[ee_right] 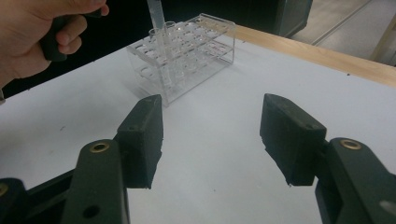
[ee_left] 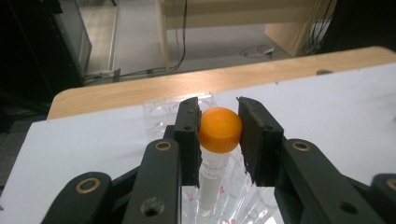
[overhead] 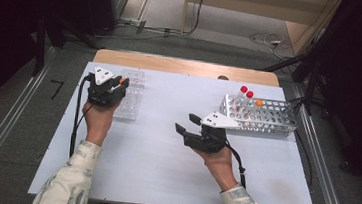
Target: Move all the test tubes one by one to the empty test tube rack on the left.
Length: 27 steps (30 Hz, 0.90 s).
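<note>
My left gripper is shut on a clear tube with an orange cap, its jaws pressing the cap from both sides. The tube hangs upright over a clear plastic rack at the table's left. Its lower end reaches down among the rack's wells. In the right gripper view the tube stands in the near row of that rack, under the person's left hand. My right gripper is open above the bare middle of the table, with nothing between its jaws.
A white perforated rack stands at the back right with two red-capped tubes and an orange-capped one in it. The white table has a wooden far edge. Cables trail from both grippers.
</note>
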Tool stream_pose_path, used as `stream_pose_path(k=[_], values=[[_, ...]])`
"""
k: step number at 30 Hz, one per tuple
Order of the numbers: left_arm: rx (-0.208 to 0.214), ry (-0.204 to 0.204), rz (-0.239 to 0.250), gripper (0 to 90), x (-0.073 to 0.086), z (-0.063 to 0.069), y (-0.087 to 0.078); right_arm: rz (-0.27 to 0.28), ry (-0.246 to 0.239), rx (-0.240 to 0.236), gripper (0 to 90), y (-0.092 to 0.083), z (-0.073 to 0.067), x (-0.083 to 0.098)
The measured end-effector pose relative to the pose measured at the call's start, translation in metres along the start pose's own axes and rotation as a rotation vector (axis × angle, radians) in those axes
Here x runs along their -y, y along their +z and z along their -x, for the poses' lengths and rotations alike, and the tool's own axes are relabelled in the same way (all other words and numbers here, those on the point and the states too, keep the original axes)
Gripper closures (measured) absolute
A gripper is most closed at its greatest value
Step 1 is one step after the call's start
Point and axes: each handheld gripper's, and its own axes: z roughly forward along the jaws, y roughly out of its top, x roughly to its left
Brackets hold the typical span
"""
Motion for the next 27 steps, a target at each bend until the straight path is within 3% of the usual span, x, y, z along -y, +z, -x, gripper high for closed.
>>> stream_pose_path(k=[7, 12, 17, 19, 27], values=[[0.011, -0.025, -0.018, 66.9, 0.006, -0.003, 0.002, -0.007, -0.007, 0.012, 37.3, 0.001, 0.0, 0.001], [0.017, -0.055, -0.004, 61.9, 0.004, -0.006, -0.001, -0.011, -0.023, 0.055, 36.0, 0.002, 0.004, 0.002], [0.059, -0.102, 0.013, 49.7, 0.004, -0.005, -0.008, 0.001, -0.01, 0.121, 35.8, -0.002, 0.018, 0.003], [0.081, -0.118, 0.013, 44.3, 0.003, -0.005, -0.009, 0.006, 0.019, 0.141, 35.8, -0.006, 0.025, 0.002], [0.103, -0.127, 0.015, 25.8, -0.001, -0.002, -0.02, 0.035, 0.057, 0.247, 35.4, -0.026, 0.054, 0.0]])
